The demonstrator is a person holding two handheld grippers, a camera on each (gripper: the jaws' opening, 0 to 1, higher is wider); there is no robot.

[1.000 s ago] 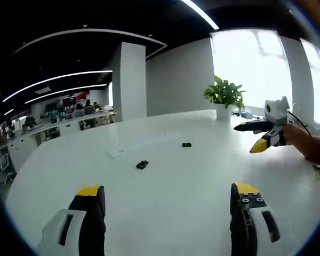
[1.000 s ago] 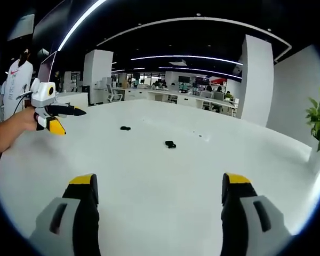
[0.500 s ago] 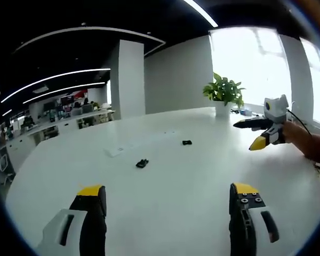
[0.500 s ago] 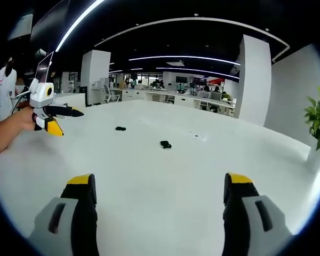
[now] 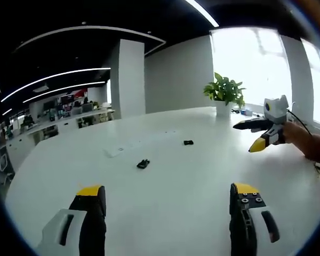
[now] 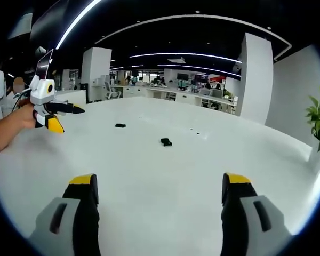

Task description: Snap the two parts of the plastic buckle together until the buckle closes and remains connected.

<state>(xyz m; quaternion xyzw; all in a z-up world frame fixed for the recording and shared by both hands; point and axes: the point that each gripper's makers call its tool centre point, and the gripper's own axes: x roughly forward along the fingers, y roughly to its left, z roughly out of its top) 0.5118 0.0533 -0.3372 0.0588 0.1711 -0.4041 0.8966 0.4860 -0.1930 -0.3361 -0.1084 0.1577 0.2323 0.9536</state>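
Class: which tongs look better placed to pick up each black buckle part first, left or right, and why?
Roughly even. Each buckle part lies apart on the white table. Left tongs and right tongs both stand open, each facing one part. Left seems slightly nearer.

Black gripper jaws, yellow tips, white housings

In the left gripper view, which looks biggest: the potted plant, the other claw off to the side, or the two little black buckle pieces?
1. Right claw
2. Potted plant, near the same size
3. Nearer buckle piece
4. Farther buckle piece; smaller perhaps only through distance.
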